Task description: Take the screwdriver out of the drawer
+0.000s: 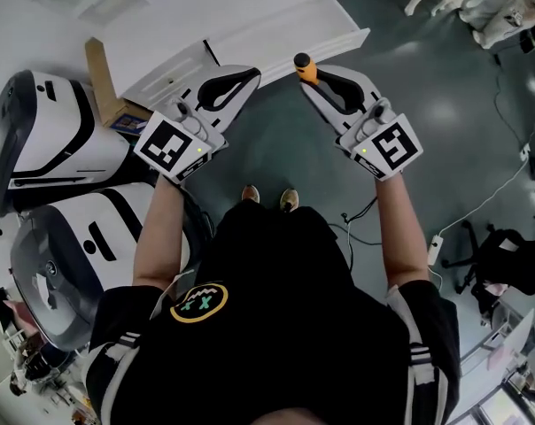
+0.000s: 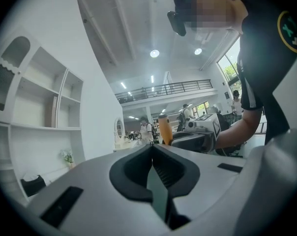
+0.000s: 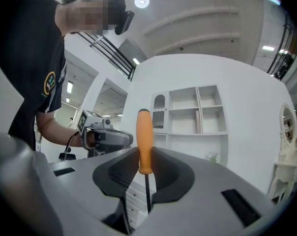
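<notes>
An orange-handled screwdriver (image 1: 304,66) stands upright between the tips of my right gripper (image 1: 308,80), which is shut on it. In the right gripper view the orange handle (image 3: 144,140) rises above the jaws and the thin dark shaft (image 3: 147,193) runs down between them. My left gripper (image 1: 246,78) hangs beside it, a little to the left, jaws together and nothing in them. From the left gripper (image 2: 152,147) view the orange handle (image 2: 164,129) shows just beyond the jaw tips. The white drawer unit (image 1: 290,34) lies ahead of both grippers.
Two white-and-black machines (image 1: 59,131) (image 1: 86,246) stand at the left, with a cardboard piece (image 1: 102,82) beside the furniture. White cables (image 1: 484,204) and a black chair (image 1: 507,255) lie on the grey floor at the right. A white shelf unit (image 3: 195,109) stands behind.
</notes>
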Action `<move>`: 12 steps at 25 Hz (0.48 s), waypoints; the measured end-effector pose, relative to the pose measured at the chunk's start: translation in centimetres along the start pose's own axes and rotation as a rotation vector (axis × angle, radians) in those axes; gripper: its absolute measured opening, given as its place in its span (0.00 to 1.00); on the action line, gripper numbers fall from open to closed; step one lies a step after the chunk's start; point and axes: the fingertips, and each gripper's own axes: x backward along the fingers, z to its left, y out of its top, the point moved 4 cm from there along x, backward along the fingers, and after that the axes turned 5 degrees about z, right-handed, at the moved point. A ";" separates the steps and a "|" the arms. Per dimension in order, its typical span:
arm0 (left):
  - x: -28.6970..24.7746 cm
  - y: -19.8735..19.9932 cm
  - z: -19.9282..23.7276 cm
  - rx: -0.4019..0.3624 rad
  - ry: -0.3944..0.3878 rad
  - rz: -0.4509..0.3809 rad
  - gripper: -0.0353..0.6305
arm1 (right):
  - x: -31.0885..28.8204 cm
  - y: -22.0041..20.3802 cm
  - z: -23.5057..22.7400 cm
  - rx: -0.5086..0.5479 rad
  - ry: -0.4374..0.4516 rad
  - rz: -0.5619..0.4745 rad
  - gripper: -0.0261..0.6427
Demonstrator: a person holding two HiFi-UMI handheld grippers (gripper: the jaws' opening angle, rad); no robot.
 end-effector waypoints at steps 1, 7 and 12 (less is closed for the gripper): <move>0.3 0.0 0.2 0.002 -0.003 -0.004 0.08 | -0.1 0.1 0.2 -0.003 -0.008 -0.001 0.19; 2.3 0.0 1.2 0.008 -0.019 -0.034 0.08 | -1.6 1.0 1.8 0.013 -0.044 0.000 0.19; 3.6 0.2 1.6 0.005 -0.031 -0.048 0.08 | -2.9 1.8 2.9 0.023 -0.060 -0.008 0.19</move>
